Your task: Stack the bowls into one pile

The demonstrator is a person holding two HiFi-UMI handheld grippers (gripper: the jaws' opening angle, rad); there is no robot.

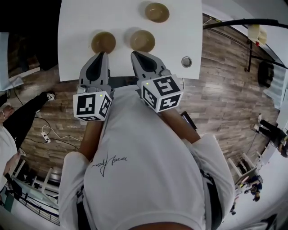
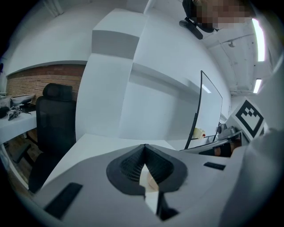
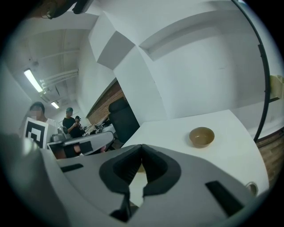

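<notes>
Bowls lie unstacked on the white table (image 1: 76,27): left bowl (image 1: 103,42) just ahead of my left gripper (image 1: 101,55), middle bowl (image 1: 142,40) ahead of my right gripper (image 1: 135,54), far bowl (image 1: 157,12) at upper centre. Both jaw pairs are pressed together and empty, likely because I'm only lining up.

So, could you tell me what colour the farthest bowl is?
The farthest bowl is tan brown; the head view shows it best.
</notes>
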